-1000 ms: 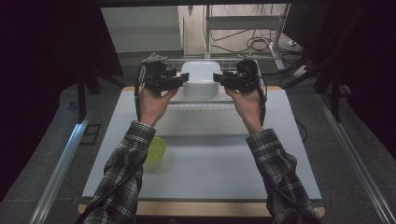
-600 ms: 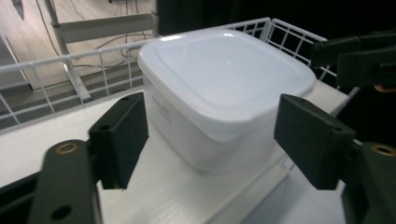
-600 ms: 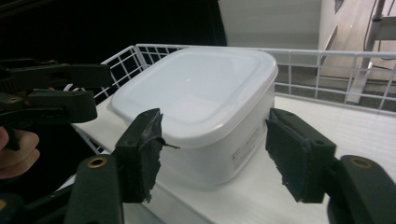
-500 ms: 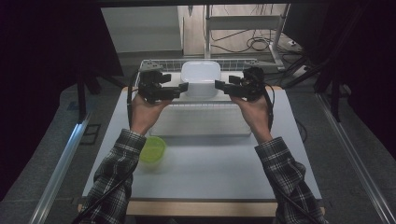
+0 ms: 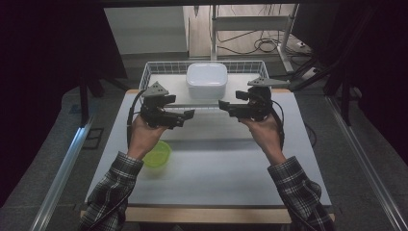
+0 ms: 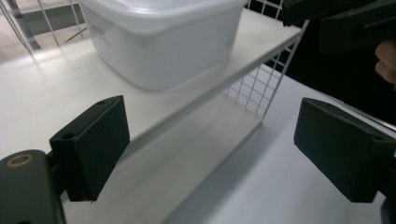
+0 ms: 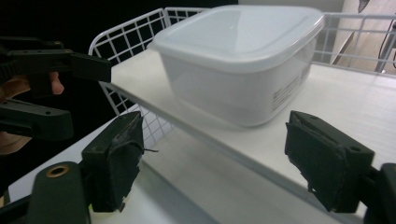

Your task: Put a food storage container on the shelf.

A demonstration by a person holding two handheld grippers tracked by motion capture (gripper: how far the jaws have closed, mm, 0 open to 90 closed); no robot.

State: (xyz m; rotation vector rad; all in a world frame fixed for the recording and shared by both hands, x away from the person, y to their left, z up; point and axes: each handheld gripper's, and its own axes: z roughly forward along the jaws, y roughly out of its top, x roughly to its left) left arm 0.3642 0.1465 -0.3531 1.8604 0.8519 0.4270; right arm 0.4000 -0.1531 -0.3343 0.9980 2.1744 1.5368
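Both grippers, earlier at the sides of the white box [image 5: 207,80] in the wire basket [image 5: 153,72], are now drawn back toward the person. Left gripper [image 5: 185,117] and right gripper [image 5: 225,107] hang over the table [image 5: 216,168], jaws spread and empty. The box stands free on the basket's shelf.

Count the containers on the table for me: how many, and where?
2. A lidded white plastic container stands on the shelf board inside the white wire basket at the far edge. A green bowl sits near the left forearm, partly hidden by it.
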